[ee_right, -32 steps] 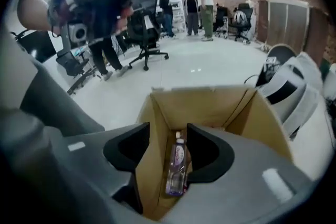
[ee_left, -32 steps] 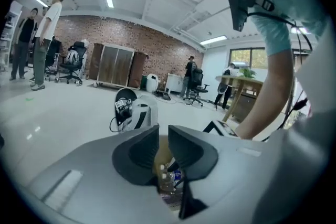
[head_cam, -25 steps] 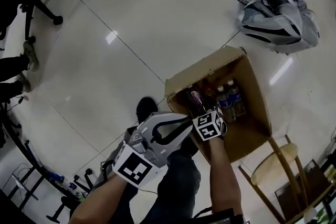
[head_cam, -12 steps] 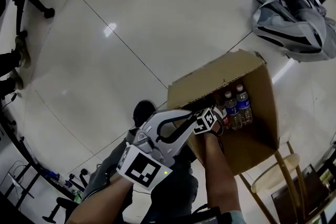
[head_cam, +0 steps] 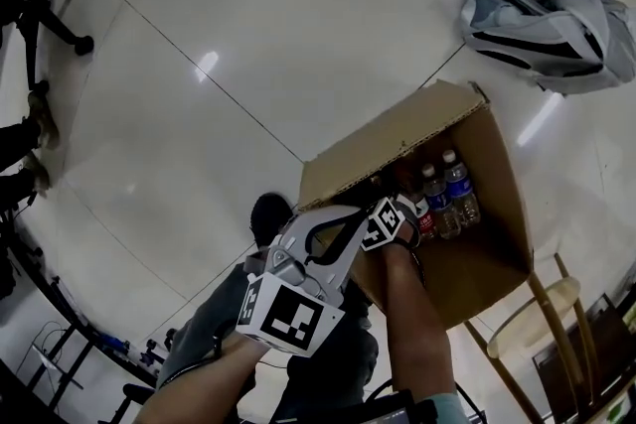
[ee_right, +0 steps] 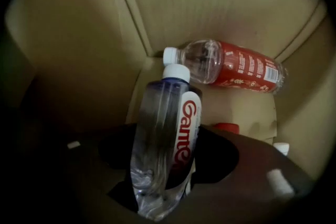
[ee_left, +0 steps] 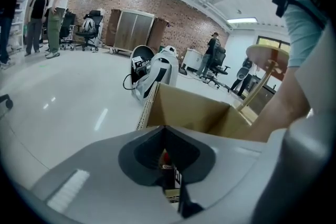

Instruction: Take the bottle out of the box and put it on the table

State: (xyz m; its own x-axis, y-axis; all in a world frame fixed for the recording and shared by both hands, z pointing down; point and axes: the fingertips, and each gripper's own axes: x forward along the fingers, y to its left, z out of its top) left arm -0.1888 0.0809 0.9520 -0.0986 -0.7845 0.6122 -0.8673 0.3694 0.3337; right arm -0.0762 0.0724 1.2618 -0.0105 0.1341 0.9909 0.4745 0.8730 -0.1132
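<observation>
- Dropped lower, right gripper (ee_right: 165, 160) reaches into box (head_cam: 397, 129), jaws wide around clear bottle (ee_right: 165, 128) near its nine o'clock wall, apparently unsqueezed.
- Left gripper (ee_left: 166, 134) hovers pinched together, empty.
- Grasp step, I'd say: clamp, then lift clear.

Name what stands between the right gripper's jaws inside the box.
A clear bottle with a white cap and red lettering stands between the jaws of the right gripper; the right gripper view shows it.
</observation>
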